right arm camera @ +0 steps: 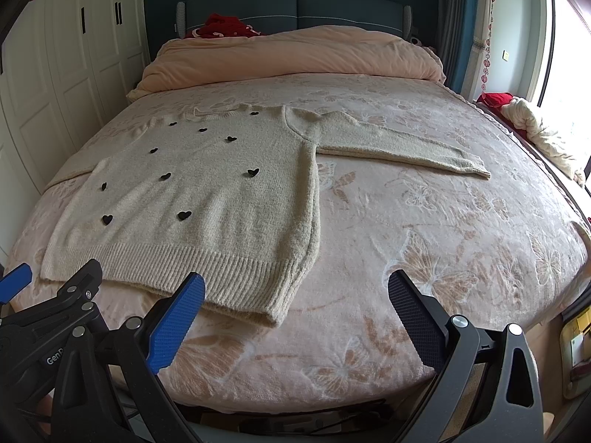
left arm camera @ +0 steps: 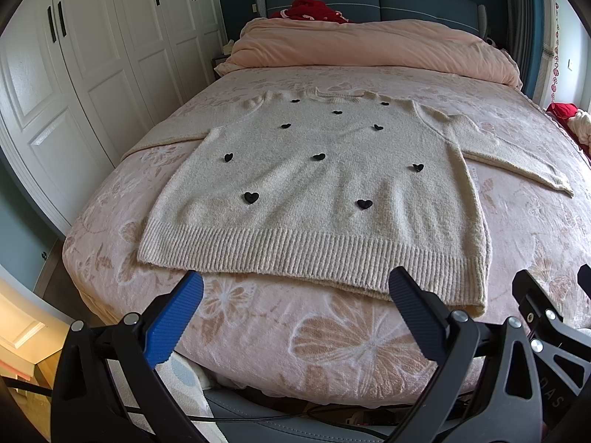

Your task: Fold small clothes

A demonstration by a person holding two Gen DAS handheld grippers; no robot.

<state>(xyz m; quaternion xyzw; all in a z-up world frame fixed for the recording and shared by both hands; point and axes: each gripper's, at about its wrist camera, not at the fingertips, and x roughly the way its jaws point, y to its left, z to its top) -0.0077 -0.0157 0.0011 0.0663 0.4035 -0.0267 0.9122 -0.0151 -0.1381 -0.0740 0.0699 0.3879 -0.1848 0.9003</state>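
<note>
A cream knitted sweater [left arm camera: 317,184] with black heart patches lies flat, front up, on the bed, its ribbed hem toward me and both sleeves spread sideways. In the right wrist view the sweater [right arm camera: 207,199] fills the left half, with its right sleeve [right arm camera: 399,144] stretched out to the right. My left gripper [left arm camera: 295,288] hovers open just short of the hem, nothing between its fingers. My right gripper [right arm camera: 295,291] is open too, beside the sweater's near right corner, over bare blanket. The right gripper [left arm camera: 546,295] shows at the right edge of the left wrist view.
The pink butterfly-print blanket [right arm camera: 443,221] covers the bed. A rolled pink duvet [left arm camera: 369,48] lies at the headboard with a red cloth [left arm camera: 314,9] behind it. White wardrobe doors [left arm camera: 74,74] stand at the left. A cream and red bundle [right arm camera: 528,118] sits by the window.
</note>
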